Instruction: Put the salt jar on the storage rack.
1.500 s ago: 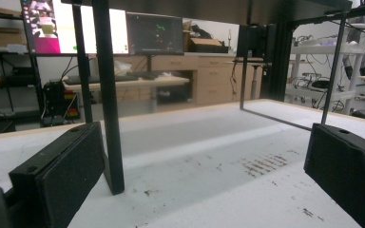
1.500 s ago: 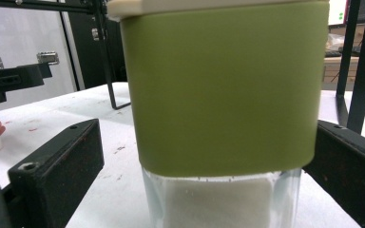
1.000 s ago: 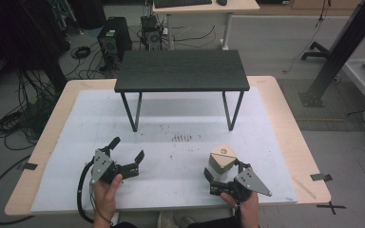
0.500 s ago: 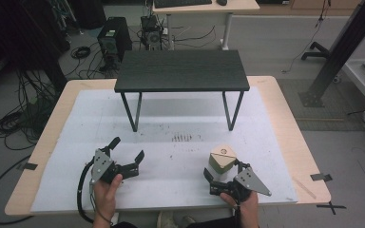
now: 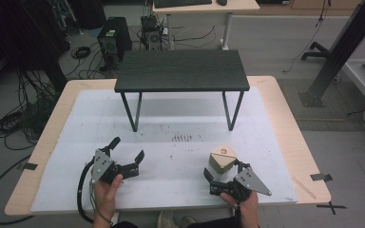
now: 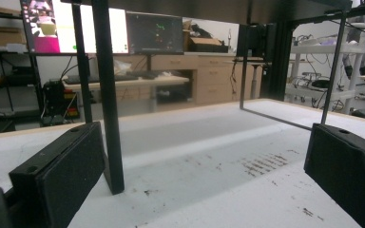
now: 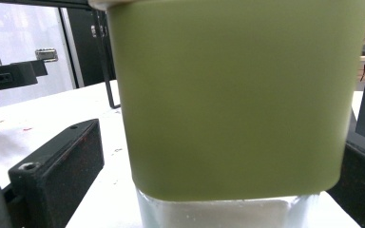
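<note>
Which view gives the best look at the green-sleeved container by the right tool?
The right gripper view: the container stands between that tool's open jaws, showing its olive-green sleeve and clear base close up. The high view shows it small, with a tan top, just ahead of the right tool. The left gripper view looks toward the black stand's legs.

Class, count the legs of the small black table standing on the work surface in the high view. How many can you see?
2: one leg on the left, one leg on the right, both under the black table. Its top may hide others behind.
</note>
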`<state>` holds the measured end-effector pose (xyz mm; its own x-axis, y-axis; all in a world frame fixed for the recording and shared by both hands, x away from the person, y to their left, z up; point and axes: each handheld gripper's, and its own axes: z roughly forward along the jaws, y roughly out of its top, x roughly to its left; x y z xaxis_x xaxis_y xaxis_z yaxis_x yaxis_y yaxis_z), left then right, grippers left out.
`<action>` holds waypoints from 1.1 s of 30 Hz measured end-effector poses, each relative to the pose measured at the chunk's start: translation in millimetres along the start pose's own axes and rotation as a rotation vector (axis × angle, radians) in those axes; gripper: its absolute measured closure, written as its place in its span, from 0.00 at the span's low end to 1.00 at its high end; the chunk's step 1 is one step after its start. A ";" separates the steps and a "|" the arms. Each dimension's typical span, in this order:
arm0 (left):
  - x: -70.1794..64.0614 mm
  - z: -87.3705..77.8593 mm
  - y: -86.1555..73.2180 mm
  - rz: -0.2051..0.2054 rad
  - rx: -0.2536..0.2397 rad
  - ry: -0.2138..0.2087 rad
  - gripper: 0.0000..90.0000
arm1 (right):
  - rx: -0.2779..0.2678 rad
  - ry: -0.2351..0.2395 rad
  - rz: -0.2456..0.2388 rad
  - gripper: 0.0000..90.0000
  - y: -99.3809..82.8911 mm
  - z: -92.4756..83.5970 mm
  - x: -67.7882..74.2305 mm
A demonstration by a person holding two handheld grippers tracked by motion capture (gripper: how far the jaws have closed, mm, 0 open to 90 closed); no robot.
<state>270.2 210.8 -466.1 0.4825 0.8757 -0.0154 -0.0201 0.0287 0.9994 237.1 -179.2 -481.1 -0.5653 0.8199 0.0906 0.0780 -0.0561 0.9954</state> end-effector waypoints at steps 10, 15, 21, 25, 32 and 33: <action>0.0 0.0 0.0 0.000 0.000 0.001 0.00 | 0.002 0.001 0.001 0.01 0.0 0.1 0.0; 0.0 0.0 0.0 -0.001 0.001 0.000 0.00 | -0.001 0.000 0.003 0.01 -0.1 -0.1 0.0; 0.0 0.1 0.0 -0.002 0.001 0.001 0.00 | -0.005 -0.002 0.005 0.01 -0.2 -0.4 -0.1; 0.0 0.0 0.0 -0.002 0.001 0.001 0.00 | -0.006 -0.001 0.006 0.01 -0.3 -0.5 -0.1; 0.1 0.1 0.0 -0.002 0.002 0.001 0.00 | -0.006 -0.001 0.007 0.01 -0.3 -0.5 -0.2; 0.1 0.1 0.0 -0.002 0.002 0.001 0.00 | -0.006 -0.002 0.004 0.01 -0.3 -0.5 0.0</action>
<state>270.3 210.8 -466.1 0.4814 0.8763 -0.0178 -0.0177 0.0300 0.9994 236.6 -179.4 -481.4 -0.5633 0.8208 0.0949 0.0756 -0.0632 0.9951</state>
